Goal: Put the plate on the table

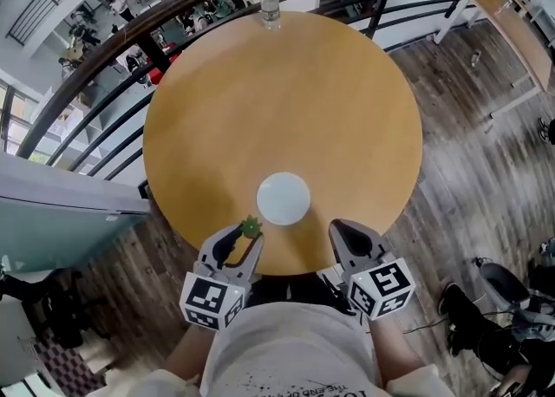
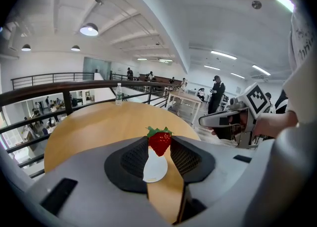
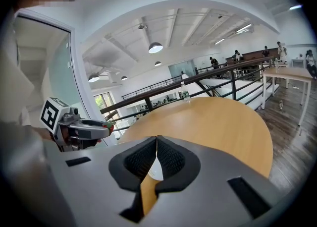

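Observation:
A small white plate (image 1: 284, 198) lies flat on the round wooden table (image 1: 286, 100), near its front edge. Just in front of the plate and to its left, my left gripper (image 1: 247, 235) is shut on a red strawberry (image 2: 160, 141) with green leaves, held at the jaw tips. The left gripper view shows the plate (image 2: 154, 169) below the fruit. My right gripper (image 1: 340, 229) hovers at the table's front edge, to the right of the plate. Its jaws meet at the tips, with nothing between them (image 3: 157, 139).
A clear water bottle (image 1: 270, 7) stands at the table's far edge. A dark curved railing (image 1: 130, 35) runs behind the table, above a lower floor. A long light table (image 1: 512, 27) stands at the far right on the wood floor.

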Tool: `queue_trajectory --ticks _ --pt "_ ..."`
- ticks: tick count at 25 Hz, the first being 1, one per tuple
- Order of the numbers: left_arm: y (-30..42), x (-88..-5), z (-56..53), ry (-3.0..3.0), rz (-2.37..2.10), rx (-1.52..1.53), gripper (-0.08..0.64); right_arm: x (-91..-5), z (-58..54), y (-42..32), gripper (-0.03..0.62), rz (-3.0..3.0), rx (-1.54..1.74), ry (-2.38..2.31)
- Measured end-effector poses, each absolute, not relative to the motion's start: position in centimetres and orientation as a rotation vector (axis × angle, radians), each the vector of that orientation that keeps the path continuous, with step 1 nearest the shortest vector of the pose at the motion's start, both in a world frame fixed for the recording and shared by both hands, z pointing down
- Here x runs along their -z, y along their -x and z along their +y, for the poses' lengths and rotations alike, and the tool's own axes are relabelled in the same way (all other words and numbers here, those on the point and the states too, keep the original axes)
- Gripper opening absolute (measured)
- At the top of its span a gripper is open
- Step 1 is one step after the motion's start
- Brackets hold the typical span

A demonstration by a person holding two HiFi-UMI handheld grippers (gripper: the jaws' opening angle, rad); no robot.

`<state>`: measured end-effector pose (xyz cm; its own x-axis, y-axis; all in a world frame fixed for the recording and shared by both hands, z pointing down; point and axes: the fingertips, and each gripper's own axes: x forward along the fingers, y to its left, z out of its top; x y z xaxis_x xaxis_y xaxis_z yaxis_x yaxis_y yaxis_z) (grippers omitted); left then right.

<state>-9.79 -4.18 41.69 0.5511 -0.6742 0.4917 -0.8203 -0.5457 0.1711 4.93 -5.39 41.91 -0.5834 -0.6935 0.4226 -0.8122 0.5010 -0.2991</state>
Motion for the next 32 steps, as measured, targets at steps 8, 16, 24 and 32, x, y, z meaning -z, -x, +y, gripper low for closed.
queue_trajectory --ticks 8,16,24,32 --pt "10.1 -44.8 -6.7 -2.398 -1.182 -0.58 0.153 -44.5 -7.2 -4.2 0.026 -2.47 -0.731 -1.29" --pt "8.9 -49.1 -9.4 -2.369 -1.142 -0.654 0.153 -47.7 -8.8 -4.6 0.026 -2.438 -0.798 -1.284" --pt "6.3 -52.4 -11.9 -2.378 -1.099 -0.713 0.153 -50.3 -10.5 -6.0 0.026 -2.416 -0.858 -1.296" --pt "5.8 -55.3 -12.0 -2.39 -1.062 -0.792 0.153 -51.4 -9.9 -5.8 0.026 -2.381 -0.896 -1.31"
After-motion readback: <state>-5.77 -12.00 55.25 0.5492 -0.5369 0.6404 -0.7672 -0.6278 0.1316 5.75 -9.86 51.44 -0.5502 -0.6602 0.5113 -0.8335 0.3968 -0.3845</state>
